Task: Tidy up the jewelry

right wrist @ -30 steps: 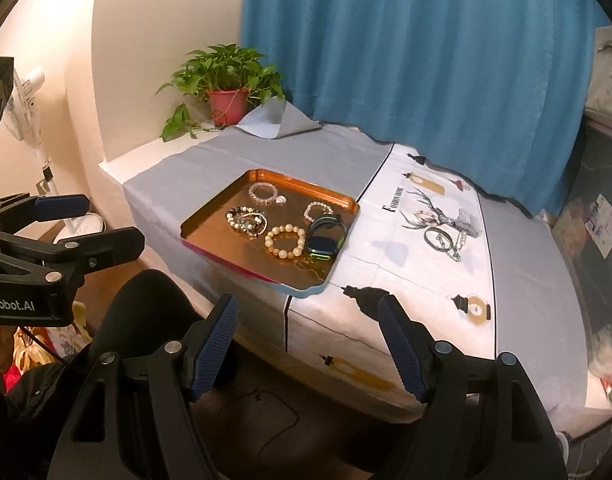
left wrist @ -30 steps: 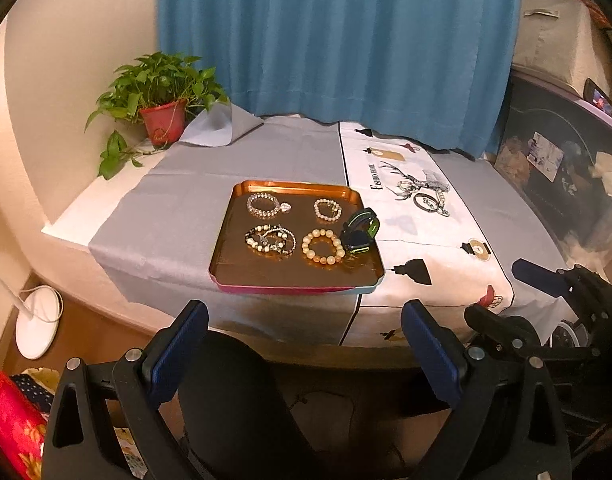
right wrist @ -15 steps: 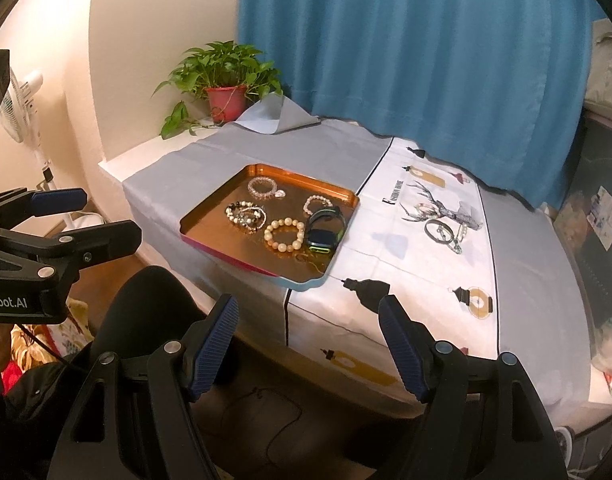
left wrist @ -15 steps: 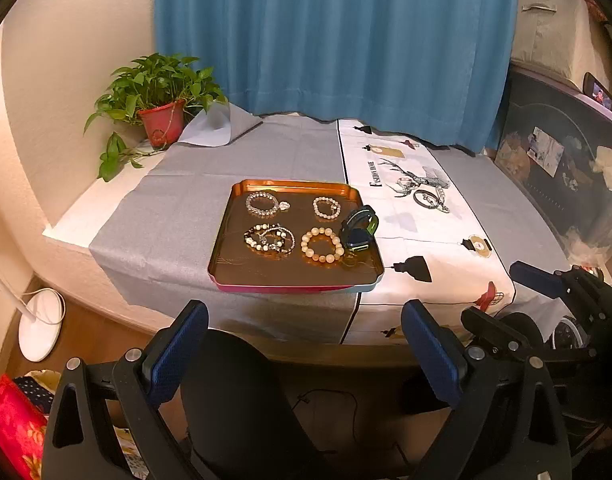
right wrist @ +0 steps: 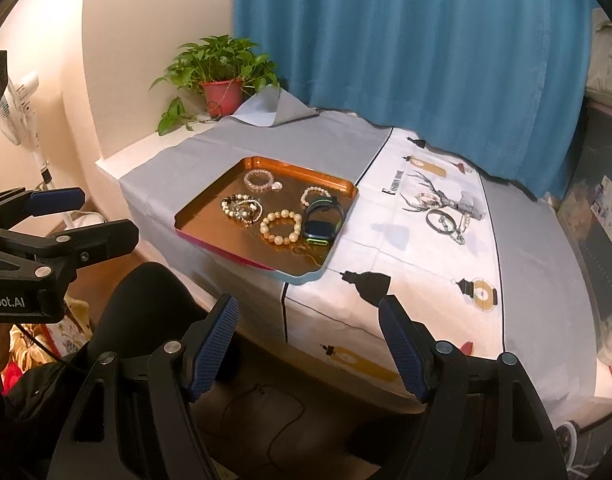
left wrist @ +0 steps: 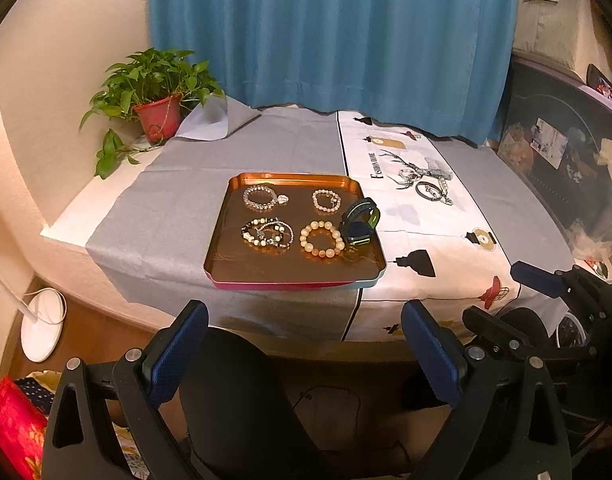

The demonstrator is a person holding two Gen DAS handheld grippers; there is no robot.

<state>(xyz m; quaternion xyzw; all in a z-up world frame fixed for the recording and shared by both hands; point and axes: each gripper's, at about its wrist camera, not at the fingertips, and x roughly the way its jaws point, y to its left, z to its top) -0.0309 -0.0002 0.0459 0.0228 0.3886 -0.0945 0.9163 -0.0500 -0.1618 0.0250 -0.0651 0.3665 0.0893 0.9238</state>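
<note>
A copper tray [left wrist: 226, 240] [right wrist: 210, 200] lies on the table and holds several bead bracelets and a dark smartwatch [left wrist: 360, 224] [right wrist: 322, 220]. More jewelry [left wrist: 430, 190] [right wrist: 446, 218], a dark ring and bead strands, lies on the white printed runner right of the tray. My left gripper [left wrist: 306, 350] is open and empty, held below the table's front edge. My right gripper [right wrist: 308, 342] is open and empty, also off the table's front edge. Each gripper shows at the side of the other's view.
A potted plant [left wrist: 156, 96] stands at the table's back left corner. A black chair back [left wrist: 234, 392] sits under the grippers. A blue curtain [left wrist: 326, 32] hangs behind. A white fan [right wrist: 24, 100] stands at the left. A dark storage bin [left wrist: 566, 168] stands at the right.
Both grippers have drifted slightly; the table scene sits a touch differently in view. Nothing was taken hold of or moved.
</note>
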